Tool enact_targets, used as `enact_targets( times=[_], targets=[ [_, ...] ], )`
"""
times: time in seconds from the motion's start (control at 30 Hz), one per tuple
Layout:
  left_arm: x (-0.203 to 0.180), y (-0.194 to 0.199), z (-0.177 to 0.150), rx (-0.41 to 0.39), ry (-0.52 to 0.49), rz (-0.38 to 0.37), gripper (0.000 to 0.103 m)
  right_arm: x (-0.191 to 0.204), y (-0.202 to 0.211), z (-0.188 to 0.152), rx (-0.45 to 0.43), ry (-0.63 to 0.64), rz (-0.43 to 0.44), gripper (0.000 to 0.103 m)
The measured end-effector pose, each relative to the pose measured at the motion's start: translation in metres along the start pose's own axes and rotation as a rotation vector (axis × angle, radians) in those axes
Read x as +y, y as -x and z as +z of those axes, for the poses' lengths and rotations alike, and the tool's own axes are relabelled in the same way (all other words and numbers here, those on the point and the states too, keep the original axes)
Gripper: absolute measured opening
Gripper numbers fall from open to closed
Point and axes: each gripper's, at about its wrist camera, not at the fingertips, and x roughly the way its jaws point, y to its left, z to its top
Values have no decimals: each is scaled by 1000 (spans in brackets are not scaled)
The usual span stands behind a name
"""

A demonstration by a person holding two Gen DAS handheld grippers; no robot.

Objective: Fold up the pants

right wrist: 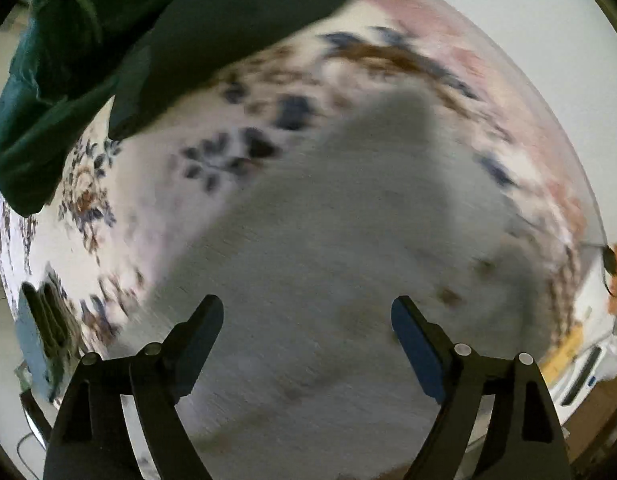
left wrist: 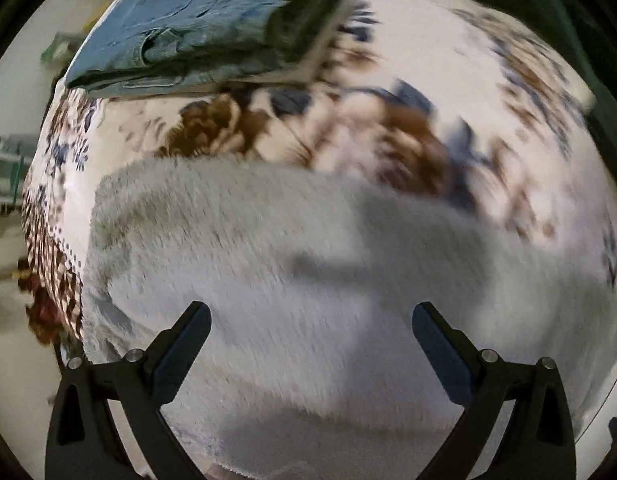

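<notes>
We are hovering both grippers, left (left wrist: 310, 340) and right (right wrist: 306, 332), fingers spread apart and gripping nothing, right over the fluffy pale pants (left wrist: 308, 260), which lie under and ahead of both tools. We are judging them soft, light and limp, best pinched at an edge. The left view is showing folded teal clothes (left wrist: 196, 28) far ahead; the right view is showing a dark green garment (right wrist: 108, 48) ahead-left

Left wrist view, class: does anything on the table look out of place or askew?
Nothing stands out. The fluffy white pants lie flat on the floral tablecloth, folded blue pants sit beyond.
</notes>
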Motion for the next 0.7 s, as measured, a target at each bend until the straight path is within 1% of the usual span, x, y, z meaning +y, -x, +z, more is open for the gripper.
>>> enact_targets(
  times=[0.07, 0.13, 0.17, 0.2, 0.23, 0.37, 0.4, 0.43, 0.47, 0.5, 0.53, 0.57, 0.6, 0.63, 0.7],
  targets=[
    [5, -12, 17, 46, 59, -5, 103, 38, -21, 21, 11, -31, -8, 88],
    [7, -25, 35, 91, 110, -1, 103, 62, -41, 37, 26, -60, -48, 88],
    [7, -34, 46, 112, 137, 3, 103, 74, -59, 47, 37, -60, -89, 88],
    [6, -42, 53, 131, 157, -1, 103, 82, -65, 51, 44, -63, -110, 88],
    [5, -53, 61, 163, 178, 6, 103, 87, -79, 57, 54, -80, -145, 88],
    [3, -89, 70, 260, 218, 17, 102, 89, -117, 61, 133, -128, -183, 88],
    [4, -96, 69, 279, 227, 10, 92, 88, -121, 60, 149, -137, -188, 88],
    [5, -102, 68, 288, 239, -5, 73, 85, -125, 58, 162, -147, -186, 86],
    [7, -104, 66, 282, 251, -32, 67, 81, -126, 53, 170, -159, -166, 83],
    [9, -104, 64, 267, 257, -48, 56, 81, -127, 52, 165, -163, -159, 71],
    [12, -100, 60, 233, 264, -68, 34, 78, -125, 48, 156, -161, -161, 52],
    [16, -96, 58, 208, 265, -75, 24, 74, -122, 45, 149, -149, -164, 40],
    [19, -91, 55, 184, 270, -87, 11, 71, -119, 42, 143, -141, -163, 20],
    [24, -85, 51, 159, 274, -113, 8, 68, -114, 38, 135, -131, -158, 13],
    [36, -72, 40, 100, 297, -189, 6, 60, -100, 28, 99, -113, -127, 11]
  ],
)
